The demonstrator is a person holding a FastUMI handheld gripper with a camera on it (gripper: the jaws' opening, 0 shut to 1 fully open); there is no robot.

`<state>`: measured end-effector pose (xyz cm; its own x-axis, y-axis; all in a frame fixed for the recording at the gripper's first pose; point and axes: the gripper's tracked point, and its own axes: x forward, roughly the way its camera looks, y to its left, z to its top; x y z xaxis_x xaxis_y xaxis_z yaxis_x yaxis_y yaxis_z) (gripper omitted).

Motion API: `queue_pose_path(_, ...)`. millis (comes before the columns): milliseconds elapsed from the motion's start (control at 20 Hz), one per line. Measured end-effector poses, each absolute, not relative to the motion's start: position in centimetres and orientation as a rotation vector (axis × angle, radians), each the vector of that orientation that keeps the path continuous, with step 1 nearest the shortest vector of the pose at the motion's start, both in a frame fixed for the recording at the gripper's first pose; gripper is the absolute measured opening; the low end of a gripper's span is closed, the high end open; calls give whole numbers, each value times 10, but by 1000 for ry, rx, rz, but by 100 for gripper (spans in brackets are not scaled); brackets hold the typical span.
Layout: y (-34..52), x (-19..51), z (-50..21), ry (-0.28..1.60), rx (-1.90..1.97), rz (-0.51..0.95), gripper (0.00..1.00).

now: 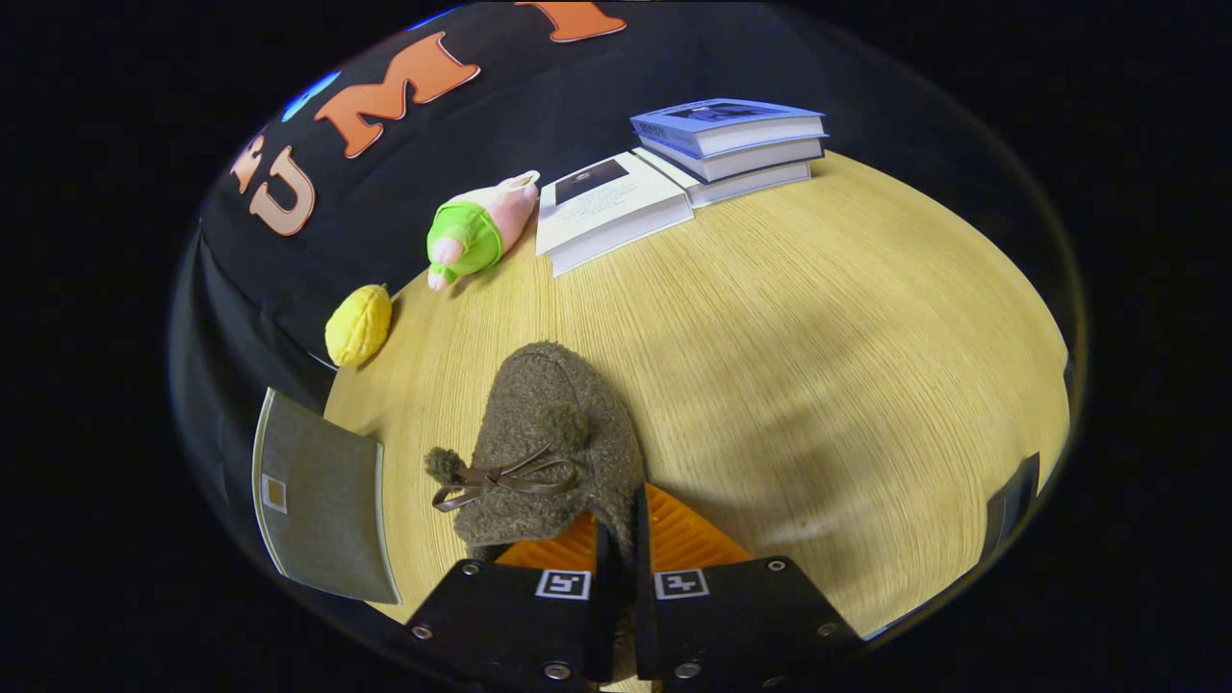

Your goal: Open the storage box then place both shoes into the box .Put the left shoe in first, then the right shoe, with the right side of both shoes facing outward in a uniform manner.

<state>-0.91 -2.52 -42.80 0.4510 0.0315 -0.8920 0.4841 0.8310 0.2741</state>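
A fuzzy olive-brown slipper (549, 438) with a brown bow and pompoms hangs from my gripper (616, 544), toe pointing away over the wooden table (818, 337). Both fingers are pressed close together on the slipper's heel edge, so the gripper is shut on it. The grey fabric storage box (322, 505) sits to the left of the slipper, near the table's edge; I see one flat grey panel with a small tag. A second shoe is not visible to me.
At the back stand a stack of books (731, 144) and a single book (606, 207) lying flat. A green-and-pink plush toy (476, 231) and a yellow lemon-like toy (358, 325) lie along the table's far left edge.
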Motion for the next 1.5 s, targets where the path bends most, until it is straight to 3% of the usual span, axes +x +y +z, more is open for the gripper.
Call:
queue_pose_path(150, -12, -7, -416, 1086, 573, -273, 5)
queue_pose_path(1500, 231, 84, -228, 913, 590, 126, 5)
